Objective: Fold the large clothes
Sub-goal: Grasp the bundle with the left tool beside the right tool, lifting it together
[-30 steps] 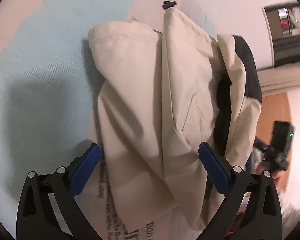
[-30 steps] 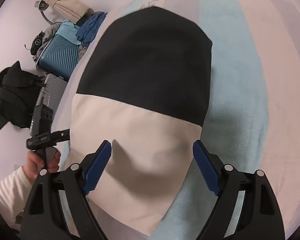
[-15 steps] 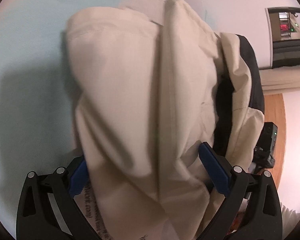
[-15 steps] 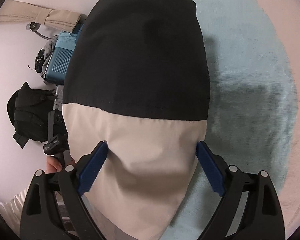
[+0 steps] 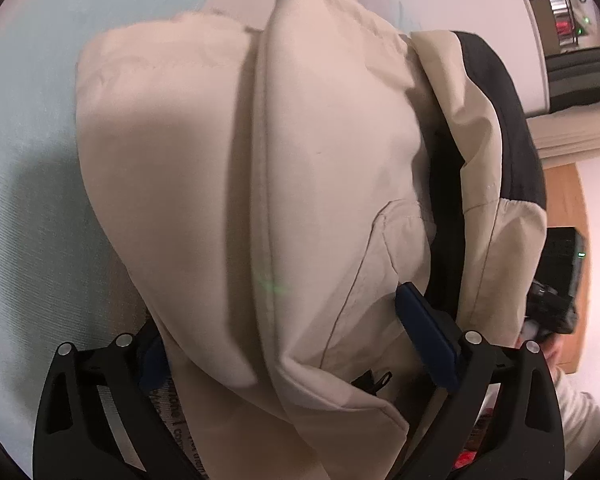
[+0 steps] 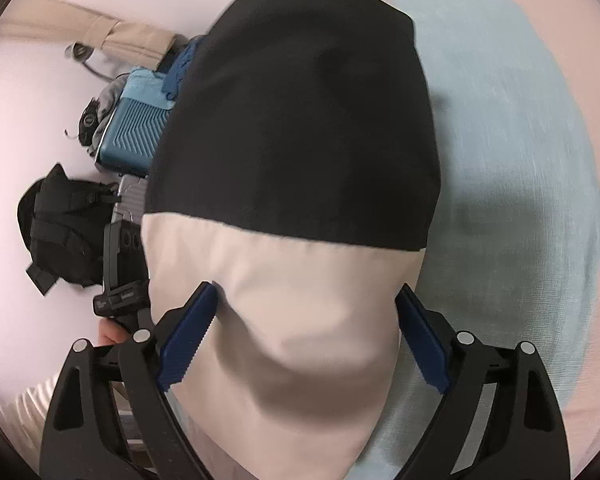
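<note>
A folded cream and black jacket (image 5: 308,200) lies on a pale blue sheet (image 5: 32,200). In the left wrist view its cream front with a zip seam fills the frame, and my left gripper (image 5: 288,344) is open with the fabric between its blue pads (image 5: 424,340); the left pad is mostly hidden under the cloth. In the right wrist view the jacket (image 6: 300,184) shows a black upper panel and a cream lower panel. My right gripper (image 6: 304,344) is open with the cream part between its fingers.
A blue suitcase (image 6: 136,140) with clothes on it, a black bag (image 6: 60,232) and a grey case stand by the wall. A printed white bag (image 5: 180,436) lies under the jacket. The other hand-held gripper (image 6: 120,272) shows at the left.
Both grippers have moved in closer over the jacket, which now fills more of each view. Both stay open.
</note>
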`<state>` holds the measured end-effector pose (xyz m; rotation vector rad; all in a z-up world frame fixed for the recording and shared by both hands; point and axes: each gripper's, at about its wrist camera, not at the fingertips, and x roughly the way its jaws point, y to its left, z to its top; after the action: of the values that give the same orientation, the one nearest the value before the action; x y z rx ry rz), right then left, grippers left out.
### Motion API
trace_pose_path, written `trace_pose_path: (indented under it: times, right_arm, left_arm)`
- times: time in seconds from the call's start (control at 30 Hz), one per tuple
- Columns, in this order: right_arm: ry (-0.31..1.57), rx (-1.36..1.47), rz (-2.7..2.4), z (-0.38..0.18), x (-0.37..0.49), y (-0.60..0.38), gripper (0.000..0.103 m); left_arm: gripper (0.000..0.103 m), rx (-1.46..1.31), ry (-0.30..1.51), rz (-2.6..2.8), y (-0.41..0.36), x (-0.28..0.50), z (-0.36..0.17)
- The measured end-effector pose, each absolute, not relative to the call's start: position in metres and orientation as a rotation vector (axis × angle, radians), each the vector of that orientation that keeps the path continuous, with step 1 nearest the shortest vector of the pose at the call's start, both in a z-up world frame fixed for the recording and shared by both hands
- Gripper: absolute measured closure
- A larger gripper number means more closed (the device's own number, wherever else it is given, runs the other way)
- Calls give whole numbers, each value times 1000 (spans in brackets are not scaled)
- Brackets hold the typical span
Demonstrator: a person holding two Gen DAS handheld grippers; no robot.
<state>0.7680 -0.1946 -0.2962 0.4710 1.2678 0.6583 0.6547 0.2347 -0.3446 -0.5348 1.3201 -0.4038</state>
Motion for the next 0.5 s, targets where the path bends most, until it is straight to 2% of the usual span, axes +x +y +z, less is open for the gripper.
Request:
trace_pose_path:
  times: [0.2, 0.3, 0.33, 0.4, 0.5]
  right_arm:
    - [1299, 458, 637, -306, 776, -184, 16]
    - [1309, 447, 628, -310, 778, -181, 19]
    - [1307, 445, 630, -310, 778, -180, 21]
    - [1307, 449, 633, -310, 777, -179, 33]
    - [1309, 442, 634, -310, 777, -183, 46]
  left_arm:
    - [8, -472, 1302, -397, 215, 659, -340]
    - [10, -489, 1304, -403, 214, 657, -342]
    - [13, -499, 1303, -409, 214, 657, -342]
    - [26, -524, 1299, -434, 210, 657, -341]
    - [41, -558, 1301, -469, 214, 658, -341]
